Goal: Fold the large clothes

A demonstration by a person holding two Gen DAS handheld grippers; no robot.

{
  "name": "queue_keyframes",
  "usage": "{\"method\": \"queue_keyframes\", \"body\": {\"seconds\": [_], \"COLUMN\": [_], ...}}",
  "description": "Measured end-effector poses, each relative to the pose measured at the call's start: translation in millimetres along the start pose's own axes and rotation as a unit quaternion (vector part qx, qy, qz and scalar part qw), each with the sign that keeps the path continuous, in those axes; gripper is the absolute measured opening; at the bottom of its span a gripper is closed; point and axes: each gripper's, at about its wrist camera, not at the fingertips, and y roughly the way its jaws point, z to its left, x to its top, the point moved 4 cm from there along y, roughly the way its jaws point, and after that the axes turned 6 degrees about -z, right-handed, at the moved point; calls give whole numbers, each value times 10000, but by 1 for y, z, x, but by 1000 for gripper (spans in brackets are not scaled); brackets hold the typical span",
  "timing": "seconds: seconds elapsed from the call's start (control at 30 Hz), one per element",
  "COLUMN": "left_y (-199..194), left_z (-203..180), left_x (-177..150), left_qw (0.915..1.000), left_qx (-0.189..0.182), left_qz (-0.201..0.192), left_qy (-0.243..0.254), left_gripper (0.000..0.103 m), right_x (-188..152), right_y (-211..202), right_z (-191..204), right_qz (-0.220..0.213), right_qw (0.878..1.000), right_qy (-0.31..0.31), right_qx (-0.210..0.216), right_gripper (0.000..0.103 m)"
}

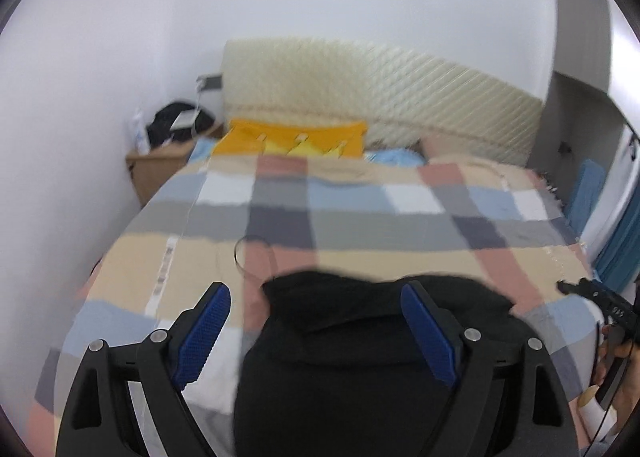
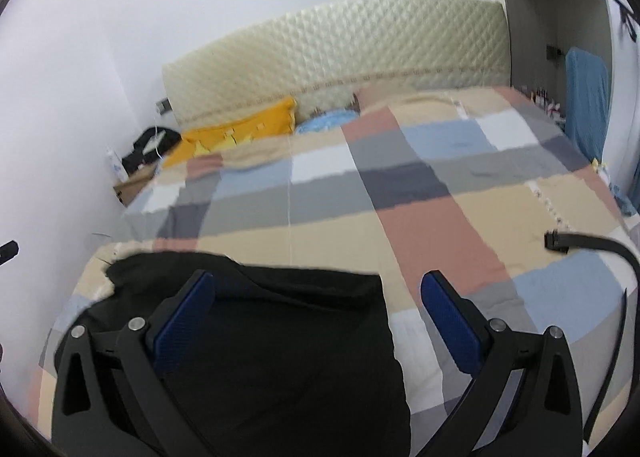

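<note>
Hovering spread wide and empty, the left gripper [image 1: 316, 331] and right gripper [image 2: 316, 321] flank a black garment [image 1: 360, 357] at the bed's [image 1: 400, 225] near edge. Folding looks barely started; next, each pair of fingers likely needs a garment edge to pinch.

A black garment [image 1: 360, 357] lies on the checked bed [image 1: 360, 217] below an orange pillow [image 1: 292, 139].

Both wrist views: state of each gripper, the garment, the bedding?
left gripper: open, holds nothing.
right gripper: open, holds nothing.
black garment: lying on the bed, upper edge rumpled.
checked blanket: spread over the bed.
yellow pillow: lying by the headboard.
</note>
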Motion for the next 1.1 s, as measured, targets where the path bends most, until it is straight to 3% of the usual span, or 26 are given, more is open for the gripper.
{"method": "queue_keyframes", "body": {"seconds": [0.2, 0.33, 0.4, 0.47, 0.53, 0.7, 0.8, 1.1], "left_y": [11, 46, 70, 89, 101, 134, 153, 189], "left_z": [-74, -108, -118, -120, -120, -112, -104, -89], "left_x": [36, 12, -10, -32, -48, -88, -100, -122], "left_qw": [9986, 9975, 9964, 9964, 9961, 9962, 9950, 9909], "left_qx": [-435, -577, -633, -560, -543, -688, -651, -500], "left_qz": [-236, -70, 148, 139, 144, 383, 743, 1236], "left_qy": [183, 395, 550, 621, 684, 362, 139, 200], "left_gripper": [87, 87, 87, 87, 87, 87, 87, 89], "right_x": [40, 33, 15, -5, -29, -76, -93, -89], "right_y": [-15, -3, 12, 27, 43, 84, 106, 134], "right_z": [40, 49, 48, 45, 46, 67, 80, 83], "right_qz": [-271, -163, 0, 187, 421, 801, 867, 847], "right_qw": [9985, 9987, 9991, 9991, 9978, 9947, 9936, 9939], "right_qy": [-470, -381, -183, 20, 199, -123, -397, -279], "right_qx": [81, 301, 371, 382, 479, 637, 609, 654], "right_gripper": [102, 102, 91, 68, 62, 61, 61, 61]}}
